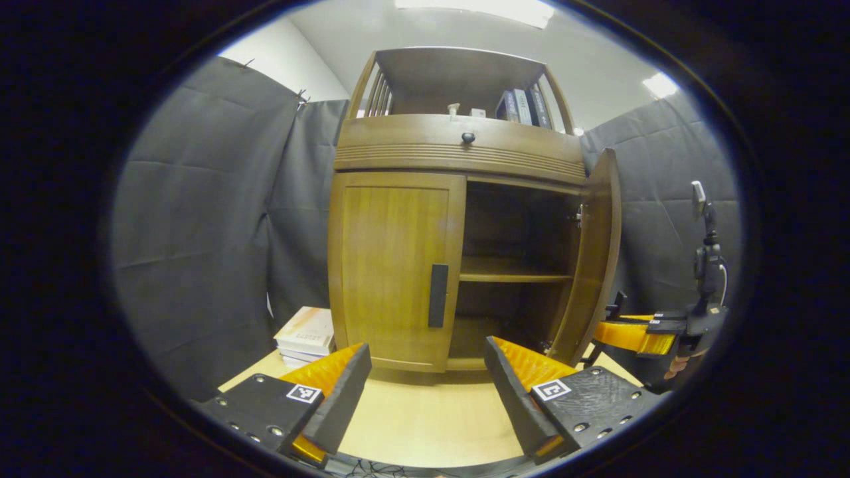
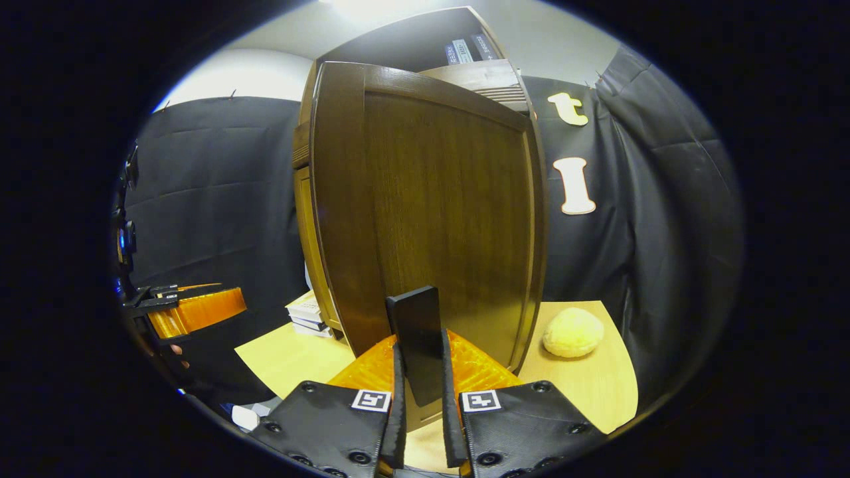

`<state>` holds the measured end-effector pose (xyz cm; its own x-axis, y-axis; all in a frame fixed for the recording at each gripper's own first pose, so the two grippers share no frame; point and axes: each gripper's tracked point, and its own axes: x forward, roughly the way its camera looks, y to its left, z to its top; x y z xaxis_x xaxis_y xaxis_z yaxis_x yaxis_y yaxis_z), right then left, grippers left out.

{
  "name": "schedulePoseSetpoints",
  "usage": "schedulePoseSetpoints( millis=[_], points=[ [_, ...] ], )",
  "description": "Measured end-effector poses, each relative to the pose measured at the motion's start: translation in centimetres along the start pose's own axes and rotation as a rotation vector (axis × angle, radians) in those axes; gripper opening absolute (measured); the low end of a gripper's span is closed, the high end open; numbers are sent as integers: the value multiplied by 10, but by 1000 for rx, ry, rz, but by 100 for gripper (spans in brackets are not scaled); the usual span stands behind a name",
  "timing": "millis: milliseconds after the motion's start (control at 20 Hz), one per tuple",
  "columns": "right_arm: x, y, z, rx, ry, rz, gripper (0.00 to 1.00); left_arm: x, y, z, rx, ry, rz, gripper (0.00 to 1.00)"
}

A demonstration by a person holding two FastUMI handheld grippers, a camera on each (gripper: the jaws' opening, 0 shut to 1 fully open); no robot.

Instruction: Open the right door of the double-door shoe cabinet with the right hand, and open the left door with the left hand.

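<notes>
**Count of things in the booth**

One wooden shoe cabinet (image 1: 458, 153) with two doors: one left door (image 1: 392, 265), closed, and one right door (image 2: 431, 212), swung open. Two dark bar handles, one on each door (image 1: 437, 295) (image 2: 417, 335). One drawer knob (image 1: 468, 137). One inner shelf (image 1: 511, 271). Three upright books (image 1: 522, 106) on the cabinet's top shelf. One stack of books (image 1: 307, 335) on the table (image 1: 425, 418); how many are in it cannot be told. One yellowish round lump (image 2: 573, 332). Two grippers: left gripper (image 1: 425, 385), right gripper (image 2: 420, 405).
</notes>
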<state>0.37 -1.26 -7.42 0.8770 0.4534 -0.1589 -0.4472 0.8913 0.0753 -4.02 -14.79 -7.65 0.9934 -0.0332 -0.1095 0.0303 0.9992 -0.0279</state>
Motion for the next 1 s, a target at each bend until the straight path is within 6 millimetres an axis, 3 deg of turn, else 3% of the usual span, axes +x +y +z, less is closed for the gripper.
schedulePoseSetpoints(
  millis=[300, 600, 800, 950, 1000],
  points=[
    [-22, -27, 0, -15, -15, 14, 25, -24, -19, -2, 35, -13, 37, 100],
    [-42, -70, 0, -2, -37, -31, 24, -45, -30, -18, -6, -3, 55, 100],
    [-50, -98, 3, -5, -55, -76, 24, -48, -36, -19, -1, -5, 42, 100],
    [-53, -112, 7, -29, -70, -94, 19, -45, -37, -12, 10, -18, 38, 100],
    [-55, -110, 8, -29, -75, -85, 10, -43, -37, -12, 10, -20, 36, 100]
  ],
)
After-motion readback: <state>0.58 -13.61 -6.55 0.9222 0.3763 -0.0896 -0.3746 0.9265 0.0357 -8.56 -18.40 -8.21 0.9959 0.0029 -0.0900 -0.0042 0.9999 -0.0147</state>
